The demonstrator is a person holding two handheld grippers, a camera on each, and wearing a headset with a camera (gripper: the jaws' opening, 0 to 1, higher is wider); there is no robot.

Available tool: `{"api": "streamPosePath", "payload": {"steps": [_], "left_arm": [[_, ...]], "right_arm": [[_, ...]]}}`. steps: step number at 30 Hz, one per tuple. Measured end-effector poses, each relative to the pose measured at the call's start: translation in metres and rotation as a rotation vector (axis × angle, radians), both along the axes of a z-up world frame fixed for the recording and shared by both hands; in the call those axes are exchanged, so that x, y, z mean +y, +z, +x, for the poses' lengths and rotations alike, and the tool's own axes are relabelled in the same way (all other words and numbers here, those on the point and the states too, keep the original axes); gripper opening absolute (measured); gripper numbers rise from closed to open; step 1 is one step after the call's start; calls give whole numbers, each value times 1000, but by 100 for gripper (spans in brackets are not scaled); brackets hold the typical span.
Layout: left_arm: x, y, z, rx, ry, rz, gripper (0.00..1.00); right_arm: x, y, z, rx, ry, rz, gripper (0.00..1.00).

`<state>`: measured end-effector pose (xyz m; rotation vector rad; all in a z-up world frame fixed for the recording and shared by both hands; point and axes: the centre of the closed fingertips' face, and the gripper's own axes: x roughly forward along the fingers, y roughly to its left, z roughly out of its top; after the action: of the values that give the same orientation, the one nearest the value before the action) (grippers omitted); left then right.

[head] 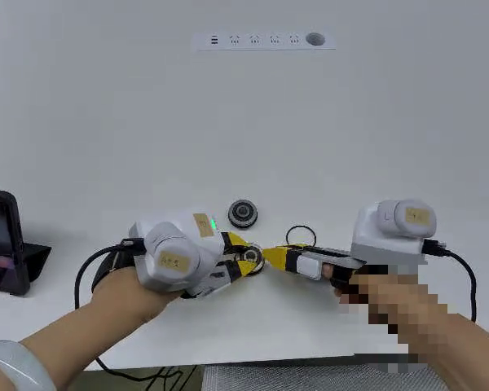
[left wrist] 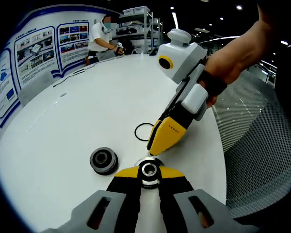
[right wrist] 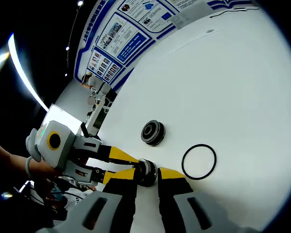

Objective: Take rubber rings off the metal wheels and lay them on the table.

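**A:** What's nearest?

**B:** The left gripper [left wrist: 149, 172] is clamped on a metal wheel [right wrist: 146, 172], over the near part of the table [head: 147, 138].

**A:** And the right gripper [head: 275, 257]?

**B:** Its jaws are narrow, with the tips at the wheel from the right. I can't tell whether they grip it.

**A:** Farther back?

**B:** A loose rubber ring [head: 301, 236] lies flat just behind them. A second wheel [head: 243, 213] sits to its left, slightly farther. A power strip [head: 263, 39] lies far back.

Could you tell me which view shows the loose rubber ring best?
Right gripper view: the rubber ring lies whole, clear. Left gripper view: the right gripper hides part. Head view: small.
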<state>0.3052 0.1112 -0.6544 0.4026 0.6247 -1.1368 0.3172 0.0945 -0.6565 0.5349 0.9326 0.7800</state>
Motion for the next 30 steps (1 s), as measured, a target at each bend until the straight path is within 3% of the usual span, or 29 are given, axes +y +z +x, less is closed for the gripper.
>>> {"api": "streamPosePath", "payload": {"steps": [21,30], "left_arm": [[1,-1,0,-1,6,-4,13],[0,0,0,-4,6,-5,13]], "right_arm": [[14,-7,-6,60,37,44,23],[13,-3,-11,85,41,68,21]]}}
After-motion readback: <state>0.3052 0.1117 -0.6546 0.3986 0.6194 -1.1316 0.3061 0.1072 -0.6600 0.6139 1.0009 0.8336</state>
